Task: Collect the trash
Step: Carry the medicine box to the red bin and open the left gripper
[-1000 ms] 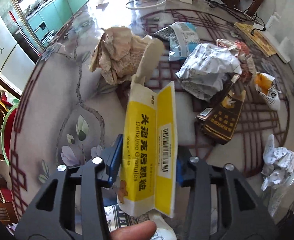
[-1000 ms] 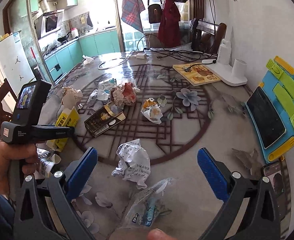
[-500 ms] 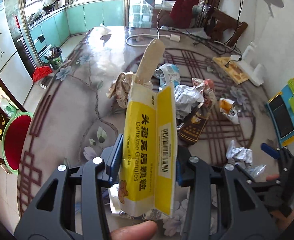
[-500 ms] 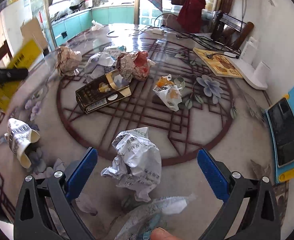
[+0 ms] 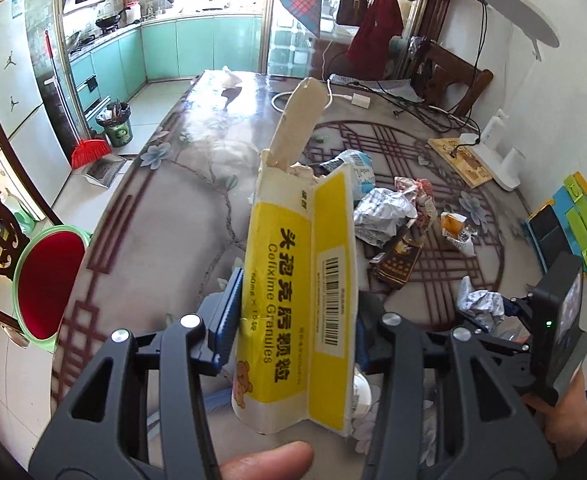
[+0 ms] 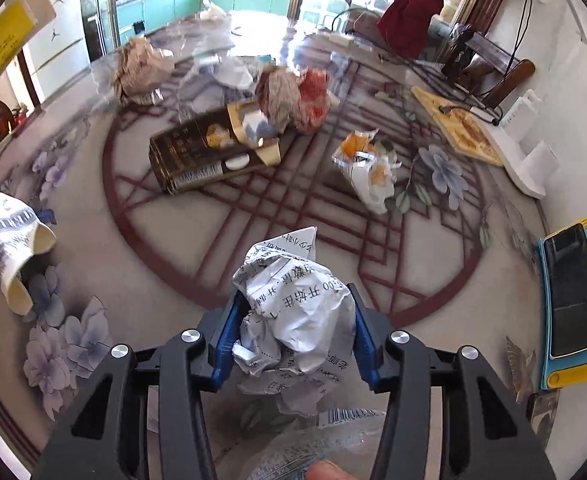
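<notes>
My left gripper point(image 5: 293, 320) holds a torn yellow medicine box point(image 5: 289, 280) upright above the table edge; its jaws are opening slightly, with the box still pressed between the blue pads point(image 5: 229, 312). My right gripper point(image 6: 293, 332) points down at the table, and its jaws are closing on a crumpled printed paper point(image 6: 293, 296) that the pads squeeze from both sides. The left wrist view also shows the right gripper point(image 5: 505, 312) low at the right, on that paper point(image 5: 479, 304).
On the patterned table point(image 6: 433, 288) lie a dark carton point(image 6: 197, 156), a brown paper wad point(image 6: 141, 68), a reddish wad point(image 6: 293, 96), an orange-white wrapper point(image 6: 367, 168), a paper cup point(image 6: 13, 248) and a clear bag point(image 6: 333, 432). A green-rimmed red tub point(image 5: 49, 280) stands below the table's left edge.
The left gripper has risen with the yellow box and now looks across the whole table. The right gripper dropped over the crumpled paper and its wide jaws closed onto it.
</notes>
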Demonstrator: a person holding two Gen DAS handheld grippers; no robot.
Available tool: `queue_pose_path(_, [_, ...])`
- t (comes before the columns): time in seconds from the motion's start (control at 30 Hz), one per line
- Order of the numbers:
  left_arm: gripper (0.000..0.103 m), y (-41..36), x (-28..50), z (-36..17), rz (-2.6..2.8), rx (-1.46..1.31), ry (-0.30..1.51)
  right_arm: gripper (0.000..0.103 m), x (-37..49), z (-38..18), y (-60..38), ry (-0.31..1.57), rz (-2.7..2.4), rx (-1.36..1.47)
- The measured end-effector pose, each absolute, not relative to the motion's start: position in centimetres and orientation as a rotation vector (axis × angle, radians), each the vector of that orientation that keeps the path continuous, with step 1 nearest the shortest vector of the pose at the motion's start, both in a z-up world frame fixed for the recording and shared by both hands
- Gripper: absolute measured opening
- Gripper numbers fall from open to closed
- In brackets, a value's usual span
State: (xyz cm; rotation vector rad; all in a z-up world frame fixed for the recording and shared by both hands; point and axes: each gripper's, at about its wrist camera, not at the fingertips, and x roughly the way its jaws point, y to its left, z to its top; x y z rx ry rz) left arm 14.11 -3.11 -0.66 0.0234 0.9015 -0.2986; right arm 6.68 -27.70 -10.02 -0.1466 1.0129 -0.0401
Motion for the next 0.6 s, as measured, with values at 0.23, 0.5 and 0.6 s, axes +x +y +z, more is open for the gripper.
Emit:
queue_pose_path(0.23, [0.045,0.2,13.0,2.3,-0.245,0.018,0.781,0.047,5.1,-3.9,-24.9,0.857,0.014,-0.132])
queue_pose_path(0.5, [0.045,6.2,13.3,5.4,-0.136,0.003,0.686,0.047,6.0,1.8,-18.4,0.747,0.135,-0.118])
queue_pose_path(0.6, [0.045,8.7,13.8,5.5,-0.082,0.014,0.675,0.047,7.0,2.7,-15.2,0.727,0.177,-0.117])
